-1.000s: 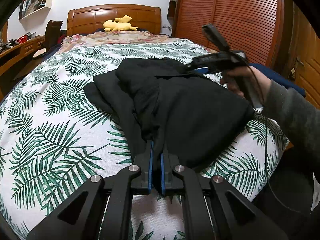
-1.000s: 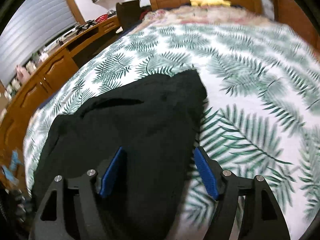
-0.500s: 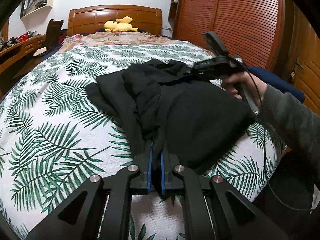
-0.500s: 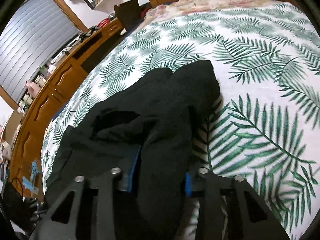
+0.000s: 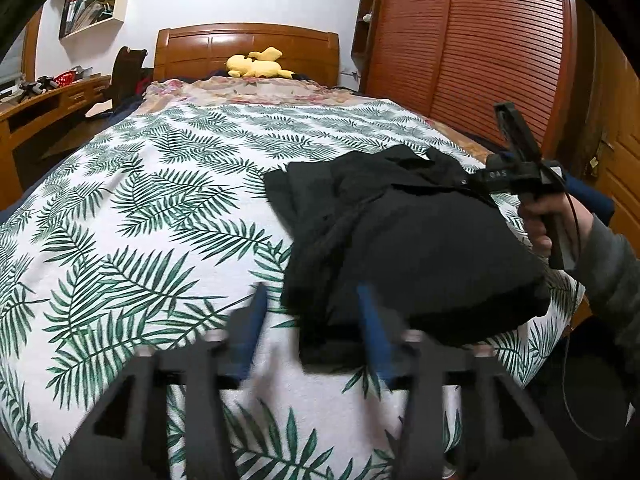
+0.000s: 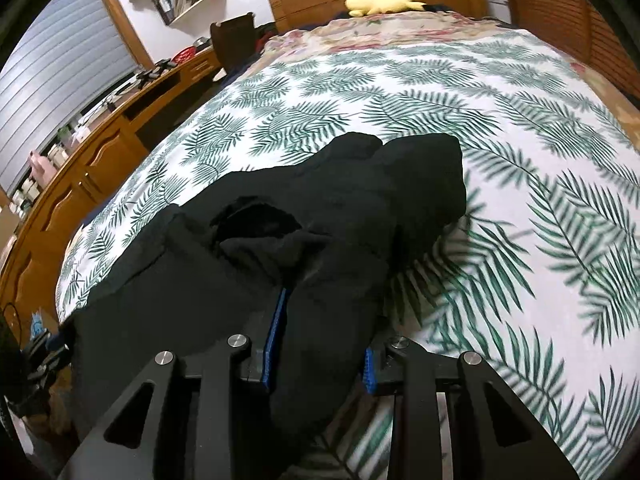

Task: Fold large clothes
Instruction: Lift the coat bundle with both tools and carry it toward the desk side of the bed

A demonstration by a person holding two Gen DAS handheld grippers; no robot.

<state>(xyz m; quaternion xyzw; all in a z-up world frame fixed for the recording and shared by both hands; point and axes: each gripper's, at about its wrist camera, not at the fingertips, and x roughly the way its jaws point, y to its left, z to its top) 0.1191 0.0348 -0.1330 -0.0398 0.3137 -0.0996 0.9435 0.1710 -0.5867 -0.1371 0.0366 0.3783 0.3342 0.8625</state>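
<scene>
A large black garment (image 5: pixel 404 240) lies bunched on the palm-leaf bedspread (image 5: pixel 152 208) near the bed's right foot corner. My left gripper (image 5: pixel 312 320) is open, its blue pads blurred, just in front of the garment's near edge and holding nothing. My right gripper (image 6: pixel 320 344) is shut on a thick fold of the black garment (image 6: pixel 320 232); cloth bulges between its blue pads (image 6: pixel 276 332). The right gripper also shows in the left wrist view (image 5: pixel 516 172), held by a hand at the garment's far right edge.
A wooden headboard (image 5: pixel 248 46) with a yellow plush toy (image 5: pixel 256 66) stands at the far end. A wooden desk (image 5: pixel 36 108) runs along the left. A slatted wooden wardrobe (image 5: pixel 480 52) stands close on the right. A floral blanket (image 5: pixel 256 90) covers the pillows.
My left gripper has opened and let go of the garment's near edge. My right gripper has closed on a fold of the garment and drawn it toward the bed's right side.
</scene>
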